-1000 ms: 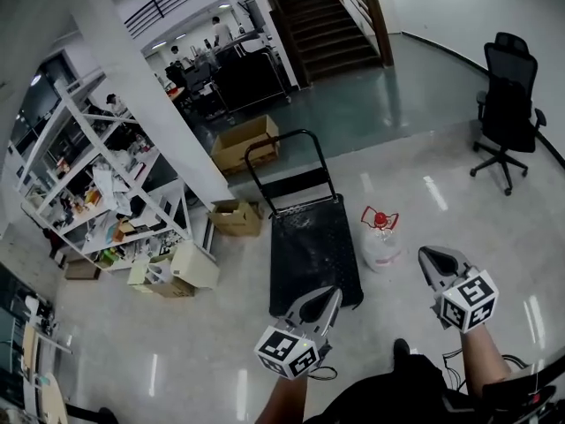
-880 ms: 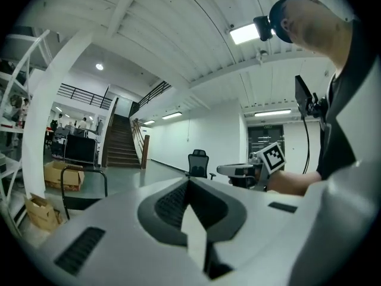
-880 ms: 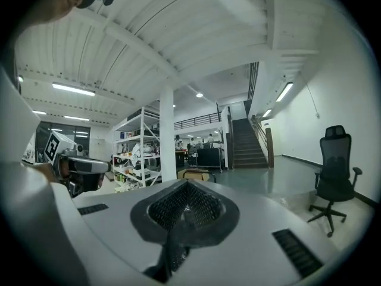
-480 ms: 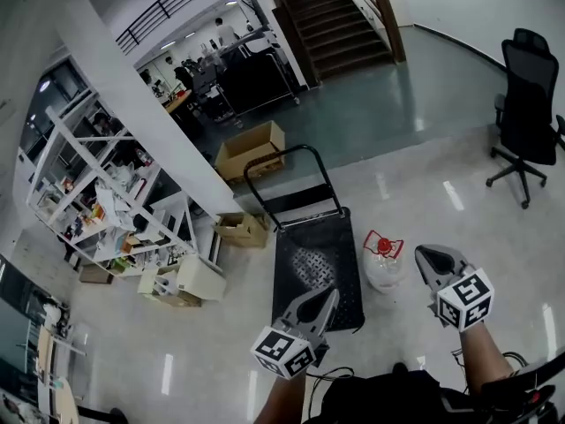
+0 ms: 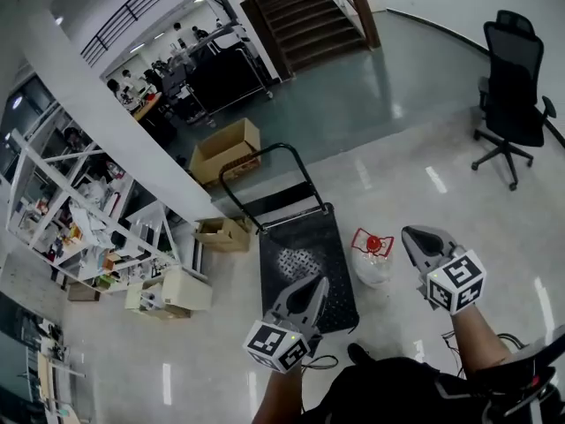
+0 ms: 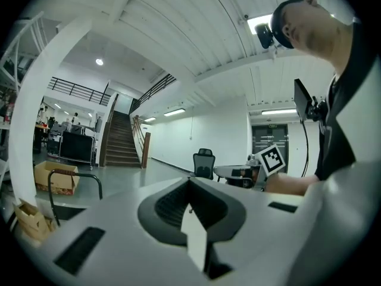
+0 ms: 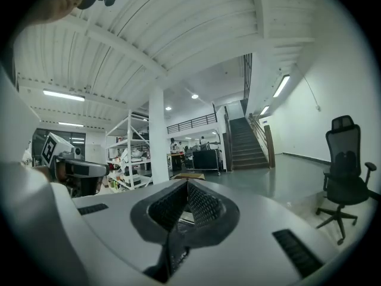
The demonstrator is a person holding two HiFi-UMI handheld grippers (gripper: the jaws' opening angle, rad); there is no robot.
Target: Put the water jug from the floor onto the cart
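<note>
1. Head view, lower middle: the water jug [image 5: 372, 265] stands upright on the floor [image 5: 415, 175] with its red cap + carry handle on top, so long axis = vertical. Not on the cart yet.
2. The cart [image 5: 296, 237] is the black flat deck just left of the jug in frame, push handle at the end toward the top of frame. Jug is right beside the deck's edge. Touching or not, can't tell from here.
3. Right gripper [image 5: 413, 237] shows just right of the jug in frame, tip about level w/ the cap in the picture. Right gripper view [image 7: 187, 186]: jaws pressed together, nothing btwn them, only the room beyond.
4. Left gripper [image 5: 313, 283] is lower left of the jug and overlaps the near end of the deck in frame. Left gripper view [image 6: 189, 183]: same deal, jaws closed on nothing.
5. What matters imo: the jug sits btwn the two tips in frame, closer to the right one. Both tips aim toward the top of frame, and neither gripper view shows the jug, so prob it's below their line.
6. My guess is jaws need to open and dip down first. After that it's only a short hop left in frame onto the deck.
</note>
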